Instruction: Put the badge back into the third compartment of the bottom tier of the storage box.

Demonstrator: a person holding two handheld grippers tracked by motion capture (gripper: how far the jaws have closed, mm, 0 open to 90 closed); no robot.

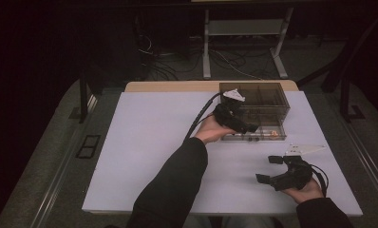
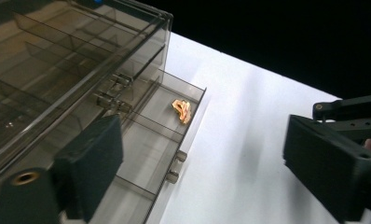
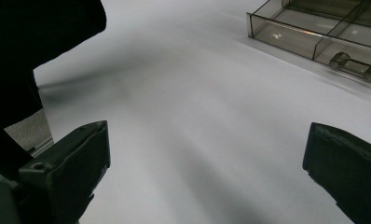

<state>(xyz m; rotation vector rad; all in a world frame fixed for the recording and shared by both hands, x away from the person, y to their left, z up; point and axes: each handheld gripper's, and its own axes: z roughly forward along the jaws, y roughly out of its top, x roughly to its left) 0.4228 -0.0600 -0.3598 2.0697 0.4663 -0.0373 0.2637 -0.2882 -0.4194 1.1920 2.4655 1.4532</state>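
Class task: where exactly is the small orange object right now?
The small orange object lies inside the pulled-out bottom drawer of the clear organiser box, in its end compartment, just ahead of the left gripper.

A dim lab: white-topped table (image 1: 144, 142), loose floor cables (image 1: 225, 61), metal stand legs (image 1: 207, 47).

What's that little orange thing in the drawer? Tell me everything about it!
The little orange thing is small, crumpled and peachy-orange, with pale folds; what it is made of is hard to tell. It lies loose on the floor of the open drawer, in the end compartment, close to the clear front wall. The drawer is see-through smoky plastic, pulled out from the bottom of the organizer box. Nothing grips it: the left gripper is above with its jaws apart.
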